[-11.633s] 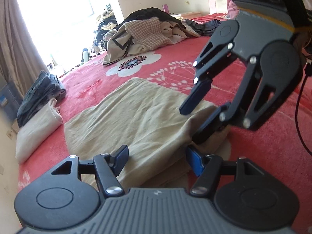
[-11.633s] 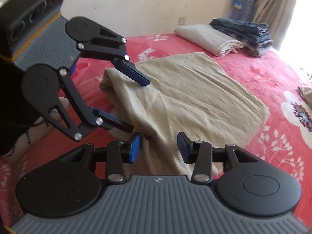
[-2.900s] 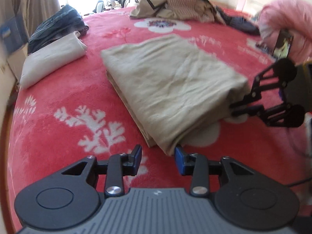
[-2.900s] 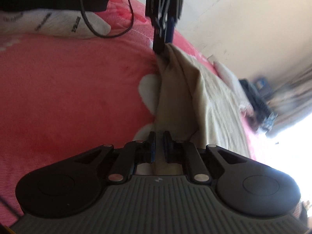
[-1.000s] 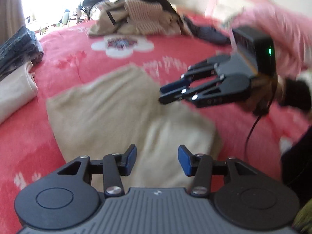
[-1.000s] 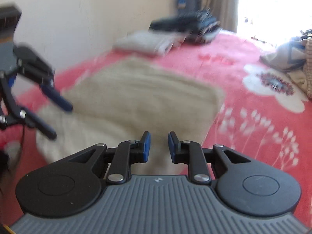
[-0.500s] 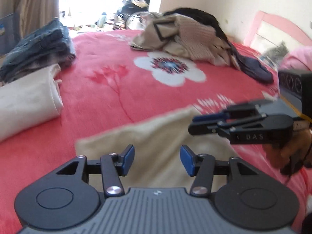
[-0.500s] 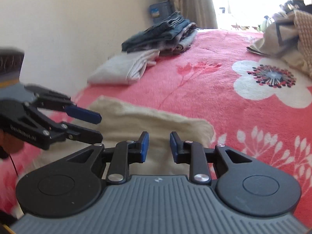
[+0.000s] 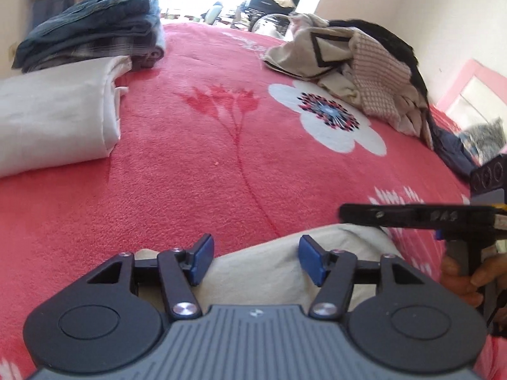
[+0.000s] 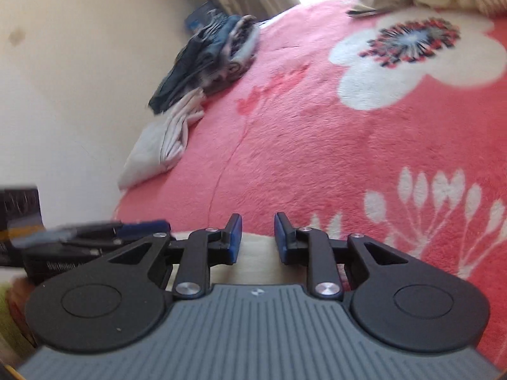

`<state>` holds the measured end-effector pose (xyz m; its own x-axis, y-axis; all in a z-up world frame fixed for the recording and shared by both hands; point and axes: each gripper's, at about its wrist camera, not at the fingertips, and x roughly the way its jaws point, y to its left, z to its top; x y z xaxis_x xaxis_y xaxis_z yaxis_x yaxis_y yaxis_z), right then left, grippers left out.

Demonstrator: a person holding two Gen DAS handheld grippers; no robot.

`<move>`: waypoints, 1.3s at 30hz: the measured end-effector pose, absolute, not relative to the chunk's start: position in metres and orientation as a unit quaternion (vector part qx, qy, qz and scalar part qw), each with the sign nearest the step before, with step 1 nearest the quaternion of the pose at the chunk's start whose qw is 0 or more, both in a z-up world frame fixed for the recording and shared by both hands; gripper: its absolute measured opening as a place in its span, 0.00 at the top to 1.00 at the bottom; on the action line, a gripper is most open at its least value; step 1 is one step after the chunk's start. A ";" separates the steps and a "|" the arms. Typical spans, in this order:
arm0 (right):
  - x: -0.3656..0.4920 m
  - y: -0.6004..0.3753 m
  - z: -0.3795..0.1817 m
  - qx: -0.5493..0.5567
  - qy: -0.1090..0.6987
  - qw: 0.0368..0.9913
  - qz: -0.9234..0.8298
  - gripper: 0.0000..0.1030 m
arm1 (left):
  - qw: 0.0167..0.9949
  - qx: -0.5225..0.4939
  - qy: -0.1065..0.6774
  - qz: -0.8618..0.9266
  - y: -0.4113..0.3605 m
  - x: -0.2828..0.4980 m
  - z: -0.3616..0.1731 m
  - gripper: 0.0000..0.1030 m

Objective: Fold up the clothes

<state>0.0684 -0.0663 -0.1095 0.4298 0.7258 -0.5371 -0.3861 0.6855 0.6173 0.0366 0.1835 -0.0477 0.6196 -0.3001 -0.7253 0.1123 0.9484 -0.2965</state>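
Both tongs were spread with nothing between their pads: the left gripper (image 9: 255, 259) wide apart, the right gripper (image 10: 257, 238) narrower, each poised low over the far edge of the folded beige garment (image 9: 272, 269), which lay on the red floral blanket (image 9: 196, 164) directly beneath them. A push from here could likely skew or unroll the fold, since nothing pinned its layers together. Sliding it toward the folded white garment (image 9: 54, 117) risked dragging the plush blanket and rumpling both.
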 end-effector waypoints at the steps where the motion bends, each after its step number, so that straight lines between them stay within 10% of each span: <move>1: 0.068 -0.073 -0.107 0.216 0.413 0.820 0.333 0.78 | 0.893 -0.113 0.422 -0.111 0.183 0.037 -0.047 0.40; 39: -0.087 -0.057 -0.040 0.041 0.396 0.801 0.447 0.75 | 0.888 -0.016 0.459 -0.020 0.127 -0.027 -0.019 0.42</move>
<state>-0.0867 -0.0569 -0.0401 0.2865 0.7486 -0.5979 -0.6838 0.5969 0.4197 -0.0270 0.1268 -0.0189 0.5775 -0.0490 -0.8149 0.0205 0.9988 -0.0455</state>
